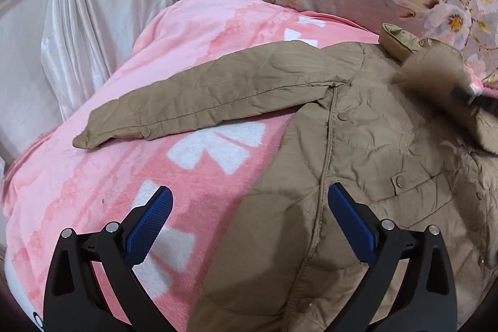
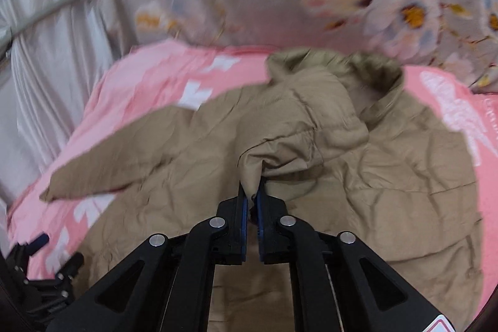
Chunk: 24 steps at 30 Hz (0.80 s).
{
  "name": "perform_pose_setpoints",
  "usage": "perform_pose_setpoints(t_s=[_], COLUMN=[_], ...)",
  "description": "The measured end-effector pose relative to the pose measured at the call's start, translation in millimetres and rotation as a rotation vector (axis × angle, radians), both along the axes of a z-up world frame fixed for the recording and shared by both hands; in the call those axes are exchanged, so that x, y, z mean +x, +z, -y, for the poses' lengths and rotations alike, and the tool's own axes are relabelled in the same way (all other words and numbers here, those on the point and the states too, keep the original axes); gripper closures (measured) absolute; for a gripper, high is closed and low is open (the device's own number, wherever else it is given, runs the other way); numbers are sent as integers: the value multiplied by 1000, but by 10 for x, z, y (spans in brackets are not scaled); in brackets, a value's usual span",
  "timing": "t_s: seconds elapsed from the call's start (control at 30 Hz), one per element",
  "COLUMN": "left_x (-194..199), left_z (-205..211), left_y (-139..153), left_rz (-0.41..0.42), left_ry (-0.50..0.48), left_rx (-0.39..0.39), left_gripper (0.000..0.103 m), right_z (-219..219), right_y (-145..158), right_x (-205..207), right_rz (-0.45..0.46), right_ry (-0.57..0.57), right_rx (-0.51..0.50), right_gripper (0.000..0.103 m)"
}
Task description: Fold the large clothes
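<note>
Pink blanket point(image 1: 93, 176) under jacket point(image 2: 373, 176); right claw point(image 2: 252, 192) pinching, apparently, sleeve.

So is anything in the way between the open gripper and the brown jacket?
Nothing visible is. The left gripper hangs open right over the jacket, whose edge lies between its fingers with only the pink blanket beside it. The right gripper already pinches a fold of the jacket.
</note>
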<state>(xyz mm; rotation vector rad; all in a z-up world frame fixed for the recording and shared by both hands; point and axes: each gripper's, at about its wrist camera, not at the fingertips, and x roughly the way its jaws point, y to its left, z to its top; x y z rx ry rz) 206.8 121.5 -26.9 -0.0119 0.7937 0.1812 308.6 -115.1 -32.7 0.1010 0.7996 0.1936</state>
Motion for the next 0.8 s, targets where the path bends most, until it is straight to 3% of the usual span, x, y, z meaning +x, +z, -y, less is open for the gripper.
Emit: perform_pose_setpoints(t_s=[0.07,0.13,0.2,0.33,0.43,0.53,0.63,0.7,0.77,0.8], left_x=[38,111,200,398,673,910,1030,1125,1199,1229], left_z=[-52,-63,-36,126,389,567,644,712,763,782], left_y=[1,30,89,245,203,10,-90,-107,-100,-87], left_rz=[-12,-31,-47,-44,-101,-180,-171,-162,-166,-167], left_ry=[-16,-55,-111,-209,-260,-242,-203,-195,-205,-200], left_rx=[-48,-120,-202,-376,-458,-510,-586,-577,-566,-548], left_gripper=[5,5,5,5,5,5,5,14,38,44], right_z=[-95,-146,-55,324,744,1171,1692,2038,2266,2379], right_y=[-131,-178,-141,-16,35,43,-39,-131,-204,-256], right_x=[-2,-68,-203,-510,-703,-815,-866,-879,-829,-784], right_rz=[-41,-54,-33,11,28,37,33,26,10,-3], right_ry=[19,53,82,32,-52,-157,-289,-387,-442,-473], right_rx=[-17,19,107,199,236,238,281,333,371,397], right_gripper=[84,60,52,48,48,48,48,48,48,50])
